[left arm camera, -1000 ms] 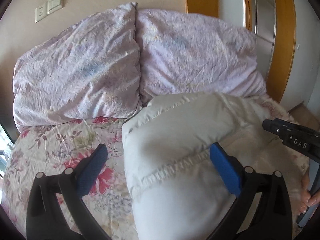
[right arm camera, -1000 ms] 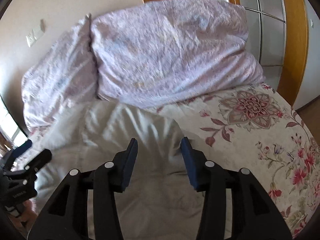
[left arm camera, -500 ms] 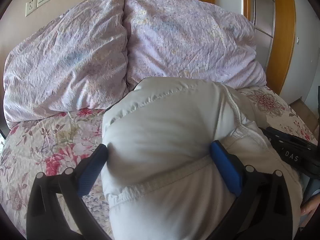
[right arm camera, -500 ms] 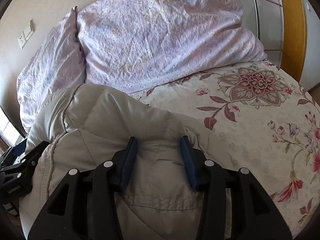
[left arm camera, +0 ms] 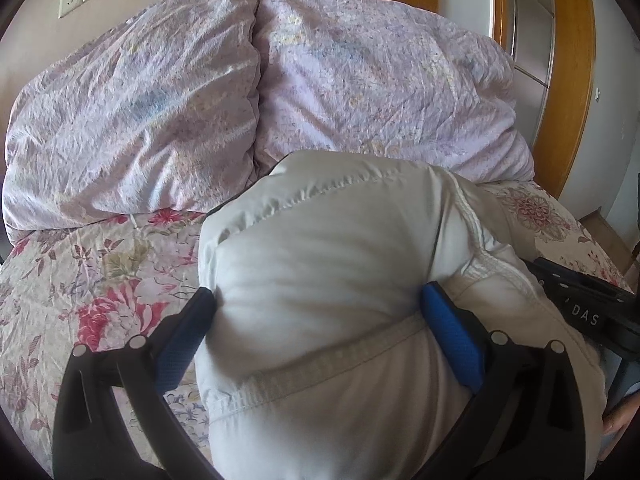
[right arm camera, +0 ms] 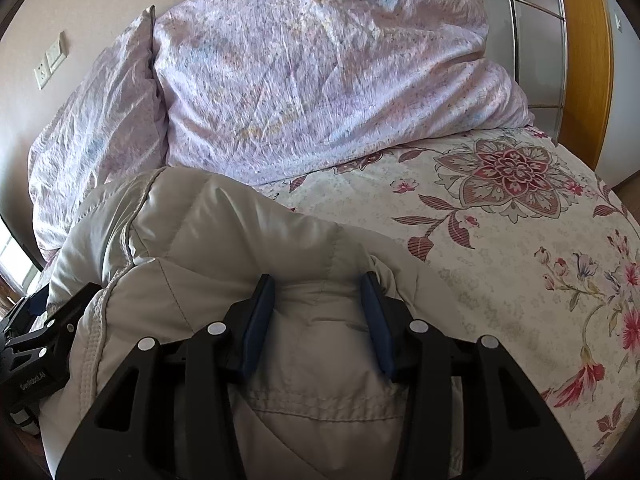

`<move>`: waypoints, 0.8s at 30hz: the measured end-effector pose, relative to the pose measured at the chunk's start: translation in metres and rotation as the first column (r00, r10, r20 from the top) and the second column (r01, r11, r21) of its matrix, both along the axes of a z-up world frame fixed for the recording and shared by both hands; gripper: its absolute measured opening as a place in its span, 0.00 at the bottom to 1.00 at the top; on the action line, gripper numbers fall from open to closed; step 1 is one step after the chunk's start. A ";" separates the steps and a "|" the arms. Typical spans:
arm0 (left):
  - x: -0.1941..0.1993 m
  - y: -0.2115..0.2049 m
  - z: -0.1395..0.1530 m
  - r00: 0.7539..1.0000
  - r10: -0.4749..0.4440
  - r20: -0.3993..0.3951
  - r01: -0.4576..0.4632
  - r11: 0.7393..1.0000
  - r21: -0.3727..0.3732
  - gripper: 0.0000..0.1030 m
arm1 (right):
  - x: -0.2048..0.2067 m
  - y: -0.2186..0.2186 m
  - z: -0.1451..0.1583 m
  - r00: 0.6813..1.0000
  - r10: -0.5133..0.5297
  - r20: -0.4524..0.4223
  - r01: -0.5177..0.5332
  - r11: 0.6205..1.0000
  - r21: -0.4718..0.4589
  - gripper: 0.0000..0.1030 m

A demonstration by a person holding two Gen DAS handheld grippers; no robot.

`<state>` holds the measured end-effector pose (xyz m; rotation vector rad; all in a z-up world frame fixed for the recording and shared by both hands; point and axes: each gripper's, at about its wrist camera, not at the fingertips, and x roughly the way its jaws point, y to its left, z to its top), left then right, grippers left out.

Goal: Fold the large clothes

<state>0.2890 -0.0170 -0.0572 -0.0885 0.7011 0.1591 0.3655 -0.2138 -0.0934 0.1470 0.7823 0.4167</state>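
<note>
A puffy pale grey down jacket [left arm camera: 320,248] lies bundled on the floral bedsheet [left arm camera: 80,280]. My left gripper [left arm camera: 316,294] stands wide around a thick fold of it; the padding bulges between the blue pads [left arm camera: 452,336] and touches both. In the right wrist view the same jacket [right arm camera: 208,232] is bunched near its stitched hem, and my right gripper [right arm camera: 317,280] is shut on that bunch. The right gripper's black body [left arm camera: 580,304] shows at the right edge of the left view. The left gripper's body [right arm camera: 36,340] shows at the left edge of the right view.
Two lilac pillows [left arm camera: 140,112] [left arm camera: 380,80] lean on the wall behind the jacket. A wooden-framed wardrobe [left arm camera: 568,60] stands at the right. Flat floral sheet [right arm camera: 520,260] stretches to the right of the jacket. A person's fingers [left arm camera: 616,428] show at the lower right.
Both grippers have sunk toward the bed with the jacket. The bundle now fills the left jaws, whose left pad stood apart from it before. The right grip is unchanged.
</note>
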 end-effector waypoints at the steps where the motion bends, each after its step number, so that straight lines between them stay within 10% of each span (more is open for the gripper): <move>1: -0.001 0.001 0.002 1.000 0.001 -0.005 -0.001 1.000 -0.005 0.98 | 0.001 -0.001 0.001 1.000 0.009 -0.010 -0.009 1.000 0.004 0.46; 4: -0.016 0.013 0.014 0.999 -0.021 -0.043 0.017 0.994 -0.106 0.98 | 0.000 -0.007 0.013 0.996 0.031 -0.079 -0.031 1.000 0.001 0.54; 8: -0.043 0.035 0.025 0.996 -0.063 -0.070 0.046 0.973 -0.225 0.98 | -0.016 -0.040 0.042 0.994 0.052 -0.099 -0.041 0.993 0.106 0.95; 16: -0.075 0.058 0.031 0.989 -0.108 -0.100 0.084 0.972 -0.219 0.98 | -0.002 -0.115 0.023 0.936 0.059 -0.346 0.056 0.948 0.313 0.99; 24: -0.068 0.068 0.018 0.982 -0.139 -0.124 0.089 0.935 -0.343 0.98 | 0.008 -0.102 -0.021 0.846 0.200 -0.495 0.015 0.918 0.397 0.99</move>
